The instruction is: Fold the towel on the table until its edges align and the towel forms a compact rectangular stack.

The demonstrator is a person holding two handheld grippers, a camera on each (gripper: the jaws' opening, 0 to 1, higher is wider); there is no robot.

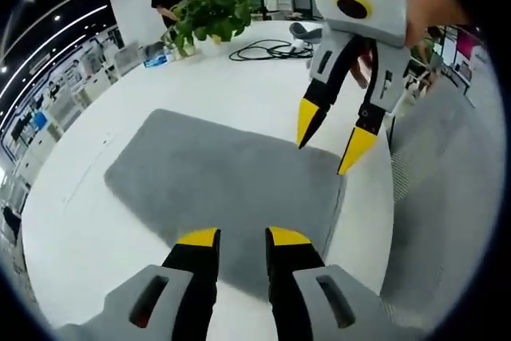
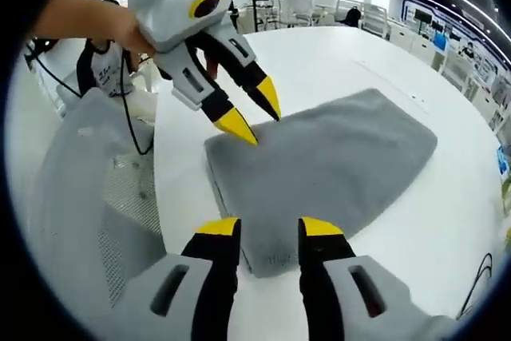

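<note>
Grey towel (image 1: 227, 193) near potted plant (image 1: 209, 15)

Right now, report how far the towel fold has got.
Done: the grey towel lies flat on the white table, and a layered edge nearest the right gripper suggests at least one fold, though I cannot be sure. In hand: nothing gripped; both the left gripper and the right one hover open over neighbouring corners. Left: grasp those corners, fold the towel over, line up the edges into a compact stack.
</note>
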